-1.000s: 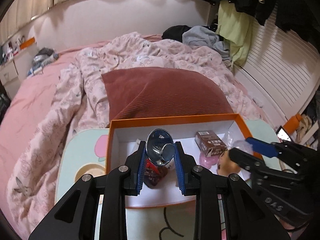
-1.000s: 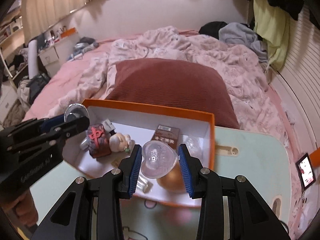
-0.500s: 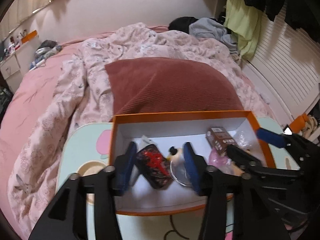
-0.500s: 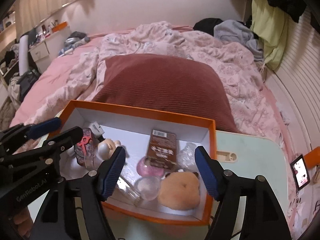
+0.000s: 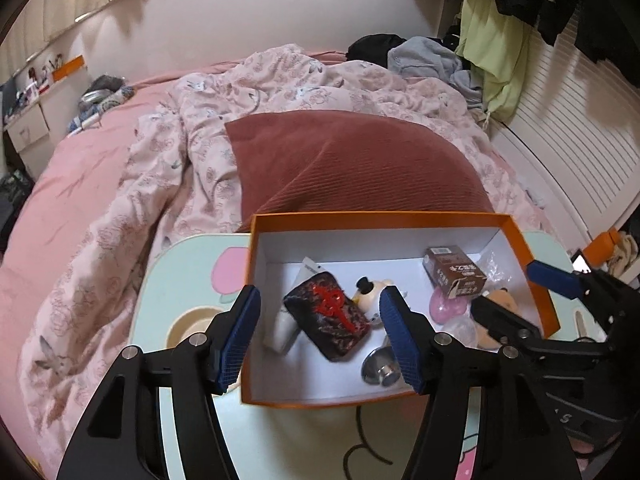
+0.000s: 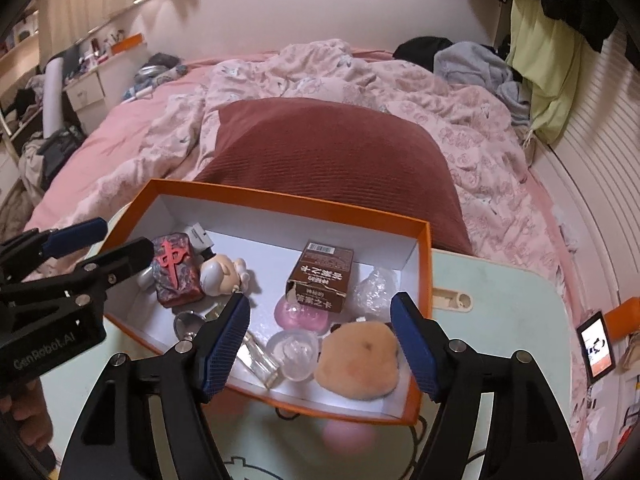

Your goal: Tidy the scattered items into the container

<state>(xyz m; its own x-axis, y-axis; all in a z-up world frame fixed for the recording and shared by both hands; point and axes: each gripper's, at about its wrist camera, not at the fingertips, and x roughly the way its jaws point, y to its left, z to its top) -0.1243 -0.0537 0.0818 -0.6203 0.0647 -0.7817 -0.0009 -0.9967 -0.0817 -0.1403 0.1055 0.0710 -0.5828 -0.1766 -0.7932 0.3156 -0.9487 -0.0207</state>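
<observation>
An orange box (image 5: 376,216) with a white inside stands on a small table. My left gripper (image 5: 321,294) hangs open over its left half, with nothing between the pads. Below it lie a dark tile with a red character (image 5: 328,316), a small figurine (image 5: 370,294) and a shiny metal funnel (image 5: 378,366). My right gripper (image 6: 320,302) stands open over the box's right half, pads apart from everything. Under it lie a clear round capsule (image 6: 294,354), a tan plush (image 6: 358,362), a pink item (image 6: 300,316) and a brown carton (image 6: 320,280).
The box sits on a pale green cartoon-print table (image 5: 188,264) at the foot of a bed. A red-brown pillow (image 5: 352,160) and a pink quilt (image 5: 160,184) lie just behind it. A lit phone (image 6: 596,344) stands to the right. Clothes hang at the far right.
Both grippers have opened. The metal funnel left my left gripper and the clear capsule left my right gripper; both now lie in the box.
</observation>
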